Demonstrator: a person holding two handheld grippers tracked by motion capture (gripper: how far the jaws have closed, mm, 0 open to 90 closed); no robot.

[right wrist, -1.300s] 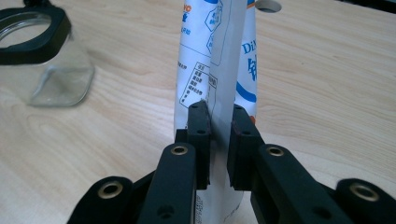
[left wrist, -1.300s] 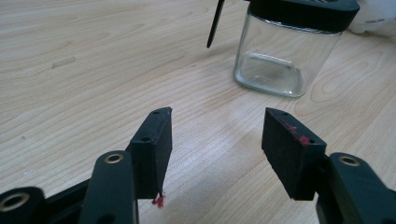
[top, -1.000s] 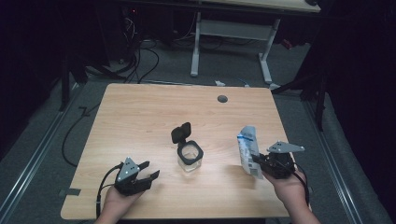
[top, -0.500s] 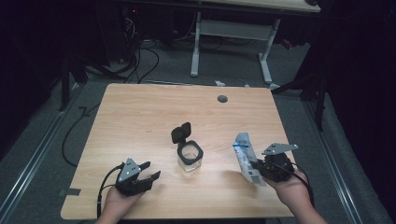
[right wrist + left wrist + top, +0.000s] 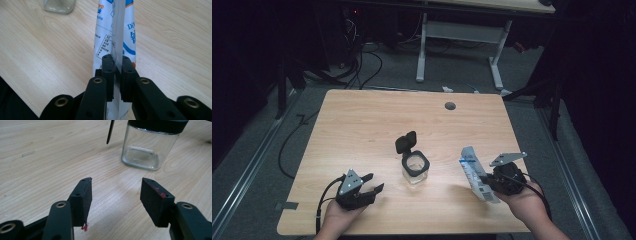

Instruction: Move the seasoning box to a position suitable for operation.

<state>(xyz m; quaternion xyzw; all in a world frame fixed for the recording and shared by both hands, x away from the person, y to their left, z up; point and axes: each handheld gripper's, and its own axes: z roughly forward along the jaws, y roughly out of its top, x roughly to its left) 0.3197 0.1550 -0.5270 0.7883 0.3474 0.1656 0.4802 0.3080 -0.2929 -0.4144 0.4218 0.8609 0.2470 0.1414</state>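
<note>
1. wooden table [image 5: 362, 125] on a dark grey floor; a white-legged desk frame [image 5: 462, 40] stands behind it and black cables [image 5: 362, 65] trail on the floor at the far left. a round grommet hole [image 5: 450, 106] sits near the table's far edge.
2. near the table's middle: a square clear glass jar [image 5: 415, 169] with a black collar; its black flip lid [image 5: 406, 142] stands open, tilted to the far side. in the left gripper view the jar [image 5: 147, 147] looks empty, with bare wood between it and the jaws.
3. left gripper [image 5: 373, 184] rests low at the near-left of the table in the person's left hand [image 5: 339, 220]; jaws apart, nothing between them, well short of the jar. nothing stands between the jaws and the jar.
4. right gripper [image 5: 484, 181] at the near-right, in the right hand [image 5: 527, 205]. its jaws have just been closing and are clamped on a white-and-blue plastic pouch [image 5: 476, 172], pinching the thin flat seam [image 5: 117, 37] between the pads.
5. pouch position: lower part in the jaws; the rest rises tilted, top end toward the far left. it is to the right of the jar and apart from it.
6. writing, right gripper view: blue letters "di" on the pouch [image 5: 130, 27], part of an orange logo at top, and boxed small print, too small to read.
</note>
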